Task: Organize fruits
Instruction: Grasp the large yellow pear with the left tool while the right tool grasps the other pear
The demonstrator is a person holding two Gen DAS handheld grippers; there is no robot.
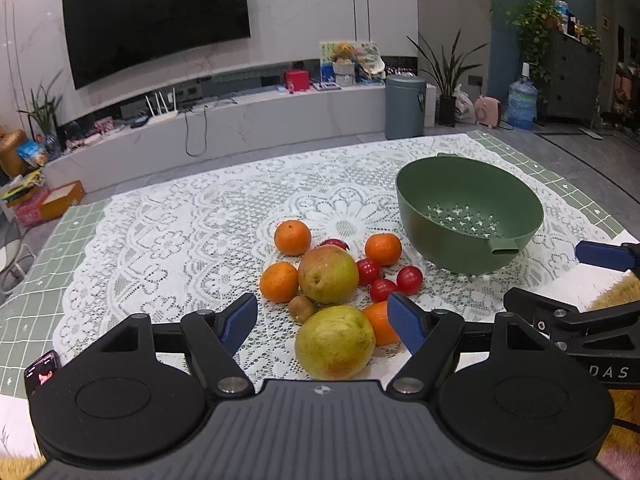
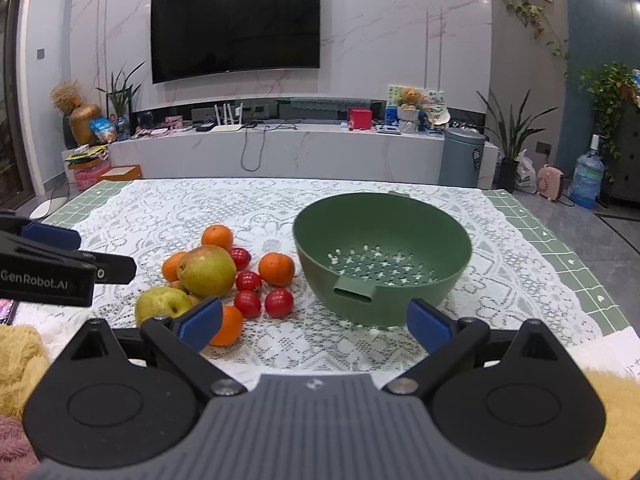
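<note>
A pile of fruit lies on the lace cloth: two yellow-green pears [image 1: 334, 342] [image 1: 328, 274], several oranges [image 1: 293, 237], several red cherry tomatoes [image 1: 409, 279] and a small brown kiwi [image 1: 301, 308]. An empty green colander bowl [image 1: 468, 216] stands right of the pile. My left gripper [image 1: 322, 320] is open, its fingers on either side of the near pear, not touching it. My right gripper [image 2: 316, 322] is open and empty, near the table's front edge, between the fruit pile [image 2: 206, 270] and the bowl [image 2: 382, 260].
The table wears a white lace cloth [image 1: 200, 216] over green checks. A phone [image 1: 40, 374] lies at the front left edge. Yellow fluffy fabric [image 2: 18, 360] lies along the near side. Beyond the table are a TV wall, a low shelf and a grey bin [image 1: 404, 106].
</note>
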